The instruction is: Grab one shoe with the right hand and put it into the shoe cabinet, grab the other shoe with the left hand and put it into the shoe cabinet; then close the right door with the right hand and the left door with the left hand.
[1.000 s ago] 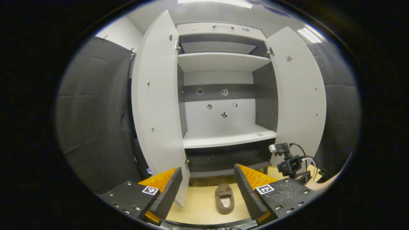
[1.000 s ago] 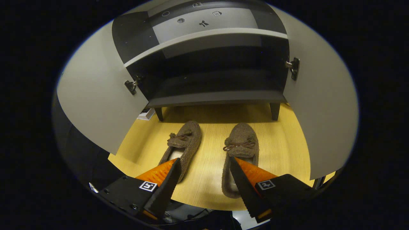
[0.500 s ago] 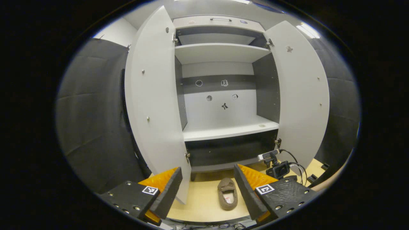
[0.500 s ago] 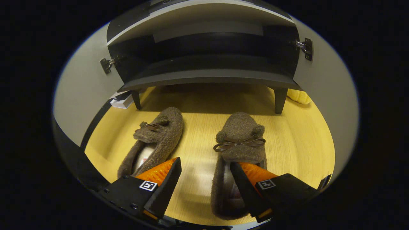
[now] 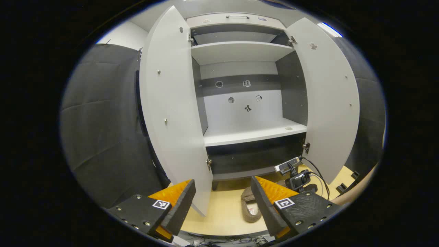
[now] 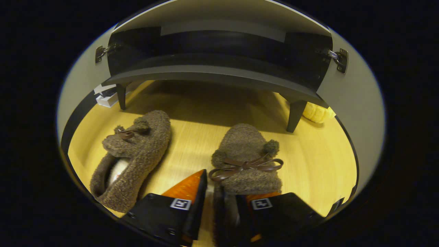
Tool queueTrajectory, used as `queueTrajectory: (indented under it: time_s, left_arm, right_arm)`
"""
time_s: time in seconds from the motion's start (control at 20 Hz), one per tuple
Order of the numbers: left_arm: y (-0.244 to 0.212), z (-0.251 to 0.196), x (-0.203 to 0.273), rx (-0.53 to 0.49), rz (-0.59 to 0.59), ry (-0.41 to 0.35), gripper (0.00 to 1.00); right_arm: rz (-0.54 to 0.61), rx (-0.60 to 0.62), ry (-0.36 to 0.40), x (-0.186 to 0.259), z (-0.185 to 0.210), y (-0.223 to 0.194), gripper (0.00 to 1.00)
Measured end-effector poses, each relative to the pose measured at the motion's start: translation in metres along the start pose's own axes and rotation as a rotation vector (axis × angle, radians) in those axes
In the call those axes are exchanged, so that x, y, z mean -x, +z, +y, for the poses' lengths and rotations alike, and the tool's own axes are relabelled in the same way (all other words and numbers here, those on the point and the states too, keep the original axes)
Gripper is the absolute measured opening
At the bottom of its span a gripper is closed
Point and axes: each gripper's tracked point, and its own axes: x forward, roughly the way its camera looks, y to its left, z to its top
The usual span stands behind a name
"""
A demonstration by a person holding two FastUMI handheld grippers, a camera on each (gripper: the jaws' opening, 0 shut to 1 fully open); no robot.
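My right gripper [image 6: 219, 206] is down low, fingers nearly closed with one inside the shoe [image 6: 245, 161]. My left gripper [image 5: 223, 202] hangs level, fingers spread wide.

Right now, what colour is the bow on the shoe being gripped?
Dark brown bow on a fuzzy brown shoe, clearest in the right gripper view.

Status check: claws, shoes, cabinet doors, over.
Right claw shut on right shoe, one finger inside. Left claw open, held high. Left shoe on floor. Both cabinet doors open, path clear.
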Motion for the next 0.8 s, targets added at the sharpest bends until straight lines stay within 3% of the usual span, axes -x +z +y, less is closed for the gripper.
queueTrajectory:
  time_s: [0.05, 0.1, 0.15, 0.25, 0.3, 0.35, 0.4, 0.55, 0.7, 0.75, 0.8]
  left_arm:
    - [0.0, 0.0, -0.001, 0.001, 0.003, 0.003, 1.0]
    - [-0.002, 0.0, -0.001, 0.001, 0.005, 0.004, 0.94]
    - [-0.002, -0.002, -0.002, 0.001, 0.006, 0.004, 0.94]
    - [-0.002, -0.007, -0.006, 0.001, 0.007, 0.002, 0.94]
    - [-0.002, -0.009, -0.009, 0.0, 0.007, 0.002, 1.0]
    - [-0.002, -0.011, -0.011, -0.001, 0.007, 0.0, 0.94]
    - [-0.001, -0.014, -0.013, -0.002, 0.005, -0.002, 0.94]
    - [-0.001, -0.023, -0.017, -0.006, 0.006, -0.008, 0.94]
    - [-0.001, -0.032, -0.022, -0.014, 0.009, -0.01, 0.94]
    - [0.001, -0.035, -0.023, -0.018, 0.002, -0.011, 1.0]
    - [0.001, -0.039, -0.025, -0.02, -0.005, -0.015, 1.0]
  right_arm:
    - [0.004, 0.003, 0.005, -0.001, 0.001, -0.001, 0.35]
    - [0.015, 0.014, 0.01, 0.0, 0.0, 0.0, 0.3]
    - [0.023, 0.023, 0.018, 0.002, 0.0, -0.001, 0.3]
    - [0.035, 0.022, 0.024, 0.003, 0.001, -0.001, 0.13]
    - [0.034, 0.019, 0.04, 0.001, 0.002, 0.001, 0.11]
    - [0.039, 0.011, 0.059, -0.001, 0.003, 0.0, 0.08]
    - [0.049, -0.001, 0.09, 0.003, 0.004, 0.002, 0.04]
    - [0.086, -0.018, 0.161, 0.005, 0.002, 0.002, 0.02]
    - [0.08, 0.008, 0.17, 0.017, -0.003, 0.009, 0.02]
    - [0.079, -0.008, 0.183, 0.022, -0.001, 0.01, 0.02]
    - [0.073, -0.025, 0.195, 0.029, -0.001, 0.014, 0.02]
